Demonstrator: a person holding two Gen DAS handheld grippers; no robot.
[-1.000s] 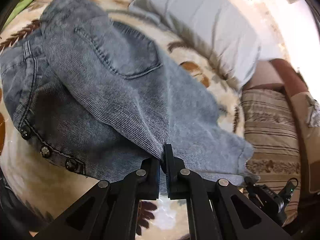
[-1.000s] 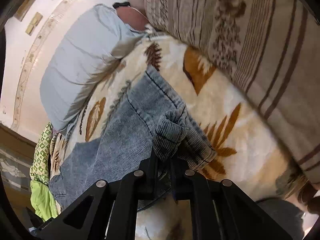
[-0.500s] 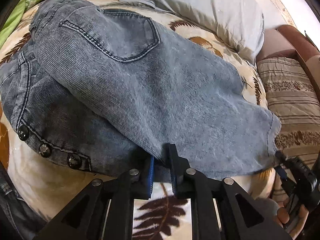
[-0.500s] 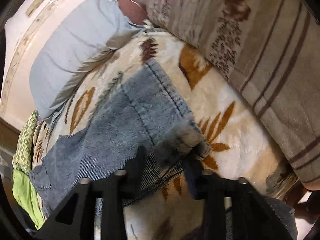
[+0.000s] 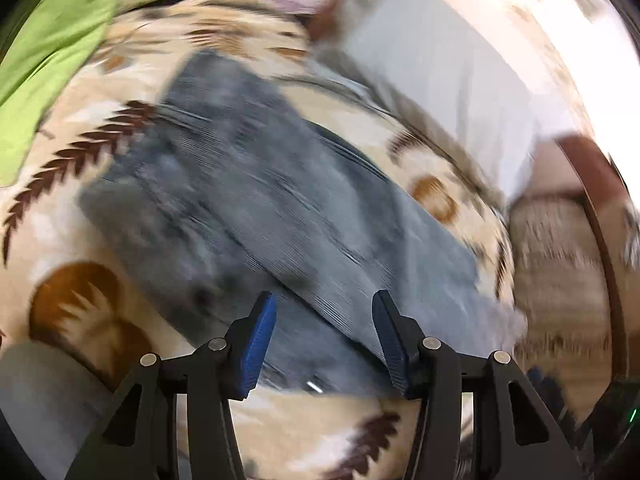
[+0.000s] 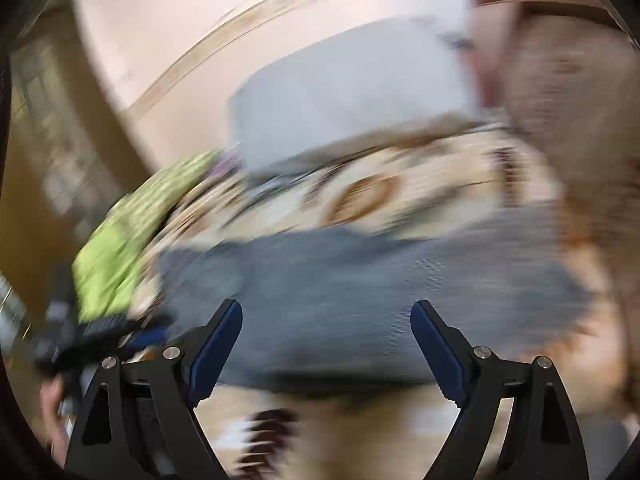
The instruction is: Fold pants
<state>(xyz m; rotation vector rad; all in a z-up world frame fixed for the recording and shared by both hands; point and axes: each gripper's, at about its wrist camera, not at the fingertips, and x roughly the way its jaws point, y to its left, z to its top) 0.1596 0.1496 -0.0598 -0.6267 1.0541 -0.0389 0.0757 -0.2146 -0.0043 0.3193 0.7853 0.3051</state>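
Now both tongs [image 5: 324, 336] [image 6: 326, 344] opening, empty.

Left tongs [image 5: 324, 332] opening (empty) — jeans [image 5: 280, 216] folded.

near side: bare blanket [image 5: 320, 432], open approach
far side: pillow [image 5: 448, 80] close behind folded pants [image 5: 280, 216]
right: striped cushion [image 6: 572, 128] blocks

No readable text, labels, brands or numbers in either wrist view; both frames heavily motion-blurred; nothing legible on any surface
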